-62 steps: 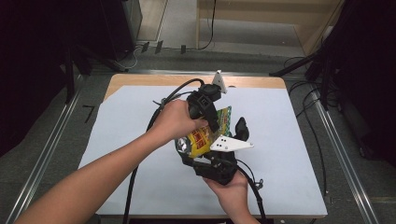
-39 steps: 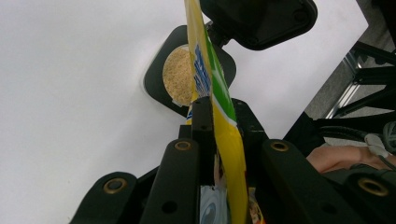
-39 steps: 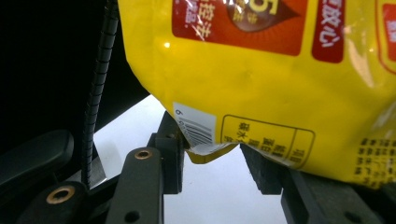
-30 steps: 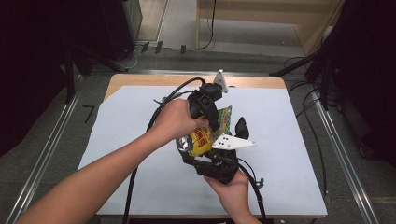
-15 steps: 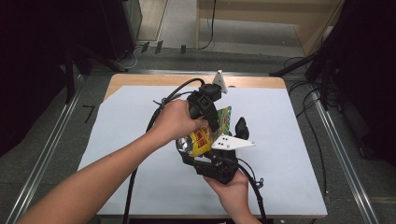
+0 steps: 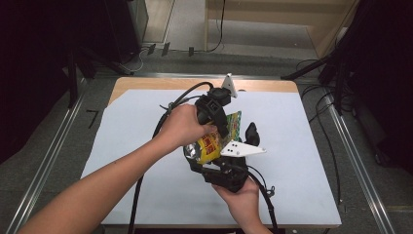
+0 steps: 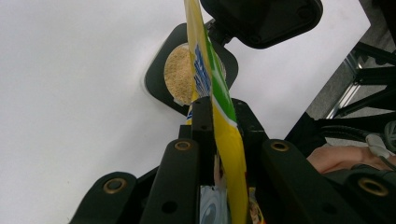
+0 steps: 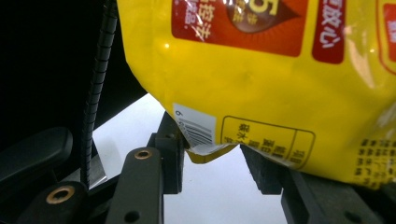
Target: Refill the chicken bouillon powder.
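Nearest the person, at the near middle of the table, the right hand (image 6: 241, 197) grips the right gripper (image 6: 229, 168), its grey three-cornered plate pointing right. In the right gripper view its two black jaws stand apart at either side of the bottom corner of a yellow snack pouch (image 8: 261, 79). The left pad lies against the crumpled corner with the barcode, and the right pad meets the lower edge beside a box of small print. Whether the pads truly press on the pouch cannot be told.

Just beyond, in the high view, the pouch (image 6: 214, 144) stands between the two grippers, its yellow and red face turned up and its green top edge towards the far side. The left hand (image 6: 182, 126) comes in from the near left and holds the left gripper (image 6: 218, 116) over the pouch's far end. In the left gripper view the jaws are clamped together on the thin edge of the pouch (image 7: 219, 107), which runs upright between them.

Past those jaws, a small black dish (image 7: 161, 81) of tan crumbs sits on the white table cover (image 6: 302, 146).
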`<action>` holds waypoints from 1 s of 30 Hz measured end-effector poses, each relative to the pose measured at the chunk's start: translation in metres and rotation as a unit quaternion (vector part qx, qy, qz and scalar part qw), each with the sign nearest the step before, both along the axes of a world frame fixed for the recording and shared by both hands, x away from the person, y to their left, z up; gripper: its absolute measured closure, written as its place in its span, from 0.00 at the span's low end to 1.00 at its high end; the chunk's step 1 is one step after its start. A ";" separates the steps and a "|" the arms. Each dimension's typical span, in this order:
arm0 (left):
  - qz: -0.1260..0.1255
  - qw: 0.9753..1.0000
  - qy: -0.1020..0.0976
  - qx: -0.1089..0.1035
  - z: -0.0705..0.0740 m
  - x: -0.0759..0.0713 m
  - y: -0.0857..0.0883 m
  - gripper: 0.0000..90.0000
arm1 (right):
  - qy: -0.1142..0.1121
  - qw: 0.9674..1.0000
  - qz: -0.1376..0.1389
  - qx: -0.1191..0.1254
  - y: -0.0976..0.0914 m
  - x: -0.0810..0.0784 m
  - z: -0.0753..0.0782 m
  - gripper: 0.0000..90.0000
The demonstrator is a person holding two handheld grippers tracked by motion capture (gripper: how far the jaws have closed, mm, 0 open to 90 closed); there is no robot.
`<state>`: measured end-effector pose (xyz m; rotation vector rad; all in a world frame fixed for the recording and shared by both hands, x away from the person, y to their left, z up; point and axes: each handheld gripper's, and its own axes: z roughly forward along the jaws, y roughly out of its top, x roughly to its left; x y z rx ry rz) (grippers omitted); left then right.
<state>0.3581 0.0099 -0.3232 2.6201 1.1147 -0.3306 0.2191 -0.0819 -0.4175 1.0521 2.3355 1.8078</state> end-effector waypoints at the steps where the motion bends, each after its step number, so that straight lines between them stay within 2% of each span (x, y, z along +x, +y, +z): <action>1: 0.000 1.000 0.000 0.000 0.000 0.000 0.000 0.92 | 0.000 1.000 0.000 0.000 0.000 0.000 0.000 0.70; 17: 0.002 1.000 0.001 0.001 0.000 0.000 0.001 0.92 | -0.001 1.000 0.001 -0.002 0.000 0.000 0.000 0.70; 30: 0.004 1.000 0.005 -0.006 -0.002 0.000 0.003 0.92 | -0.002 1.000 0.003 -0.007 0.001 0.000 0.000 0.70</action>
